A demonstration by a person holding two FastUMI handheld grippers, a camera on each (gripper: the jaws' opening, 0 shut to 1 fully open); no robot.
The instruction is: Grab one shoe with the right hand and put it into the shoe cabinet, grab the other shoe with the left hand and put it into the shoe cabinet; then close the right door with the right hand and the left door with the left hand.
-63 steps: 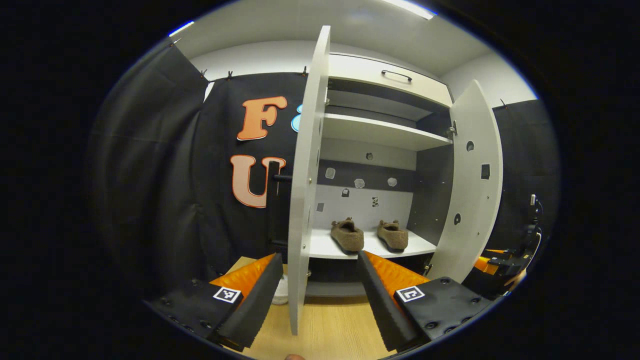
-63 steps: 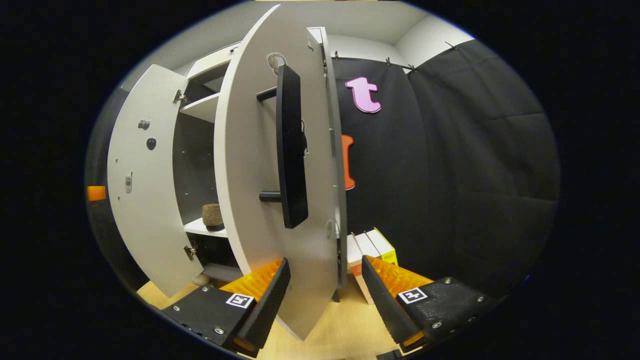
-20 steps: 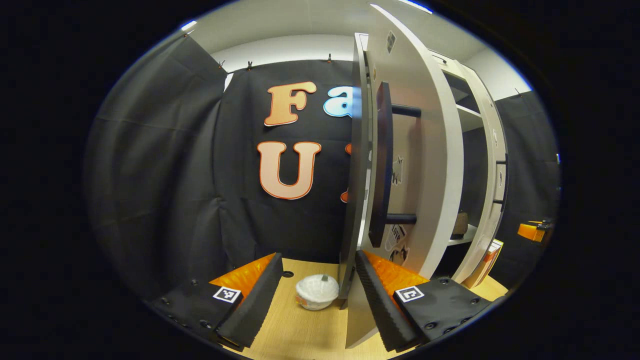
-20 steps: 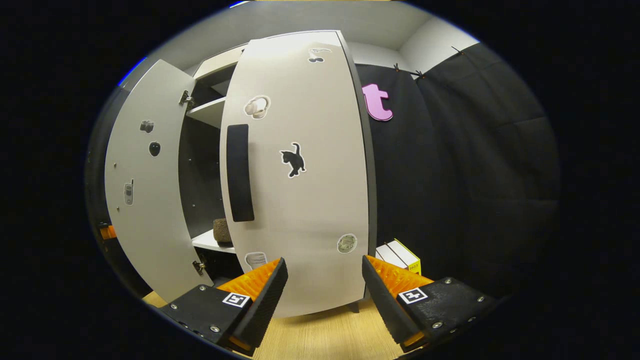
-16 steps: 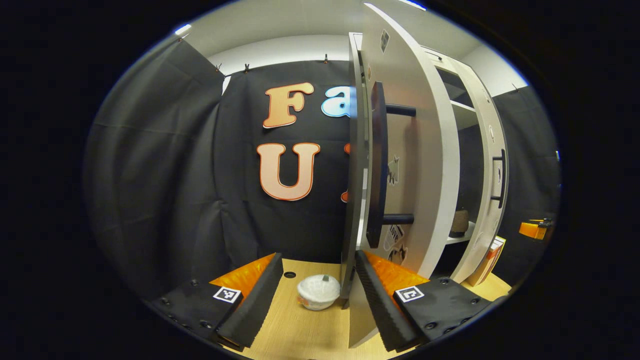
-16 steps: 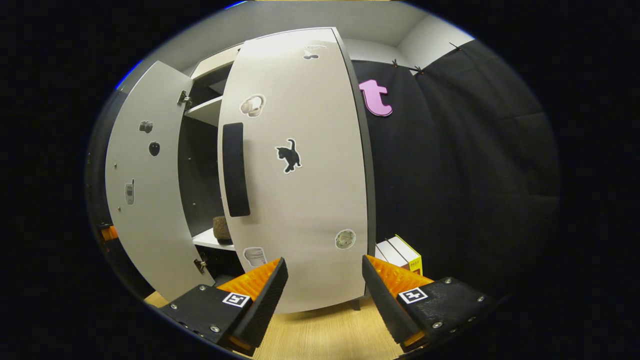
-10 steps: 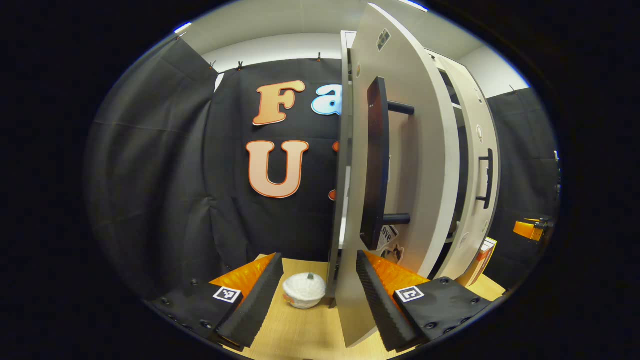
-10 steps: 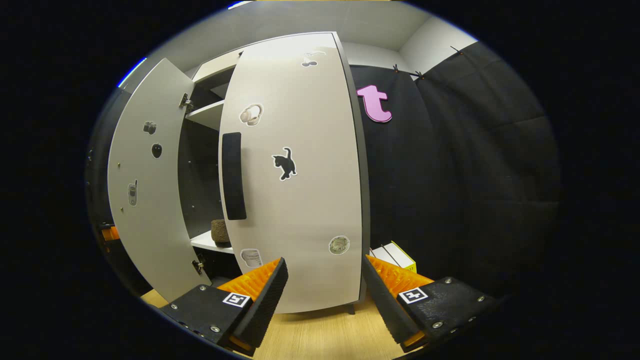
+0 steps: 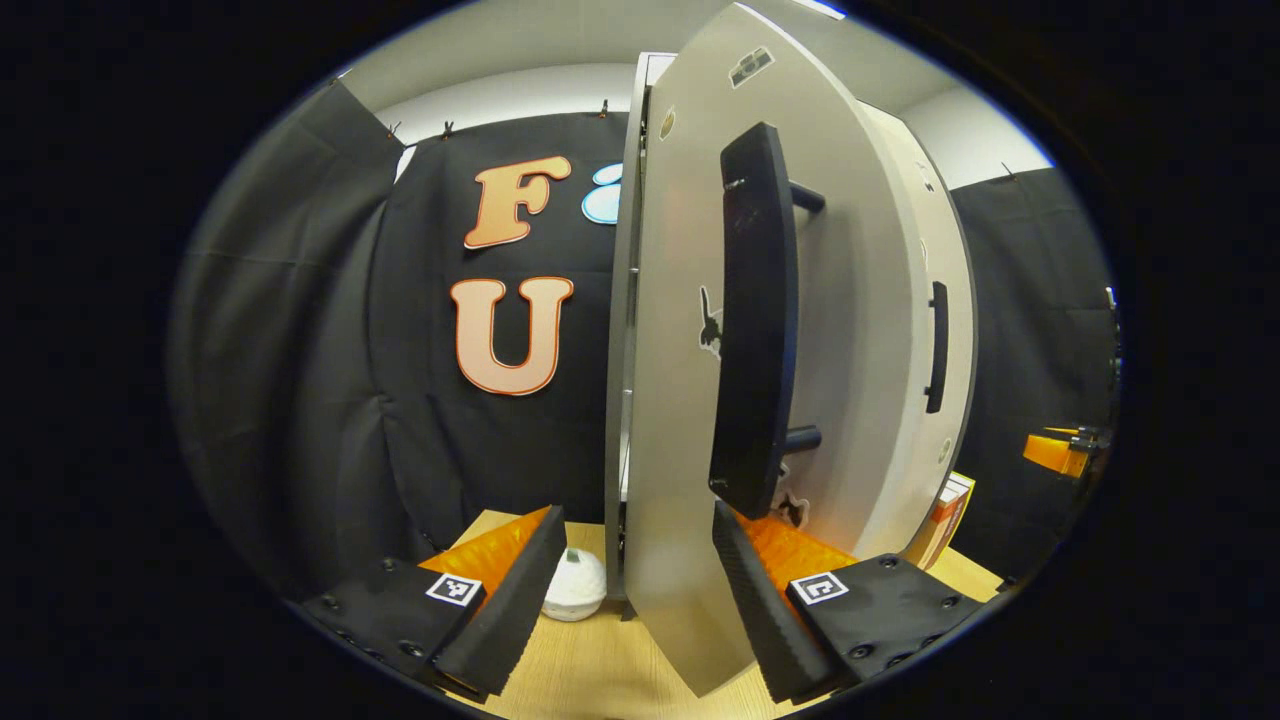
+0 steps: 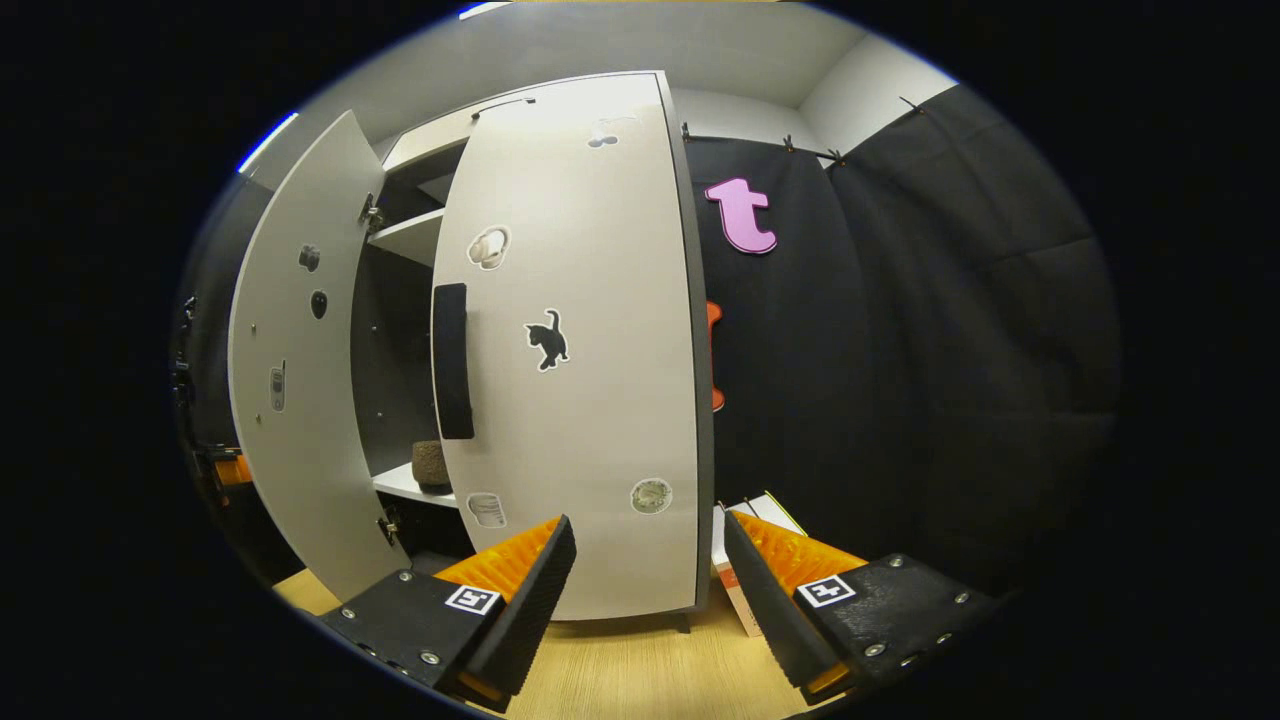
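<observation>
The white shoe cabinet's left door (image 9: 670,400) stands close in front of my left gripper (image 9: 637,515), which is open; the door's lower edge sits between the fingers, and its black handle (image 9: 755,320) rises above the right one. Beyond it is the right door (image 9: 925,300). In the right gripper view, the right door (image 10: 600,400), with a black handle (image 10: 452,360) and a cat sticker, is nearly closed. My right gripper (image 10: 648,522) is open just before its lower part. The left door (image 10: 300,370) is still ajar. Through the gap, one brown shoe (image 10: 432,465) rests on the shelf.
A small white lidded bowl (image 9: 575,598) sits on the wooden floor left of the cabinet. Books (image 10: 745,530) lean at the cabinet's right side, seen too as books (image 9: 940,515). The other gripper's orange body (image 9: 1060,450) shows far right.
Both doors have swung toward the cabinet. The right door went from edge-on to nearly closed, and the left door turned its outer face to my left gripper. The gap has narrowed.
</observation>
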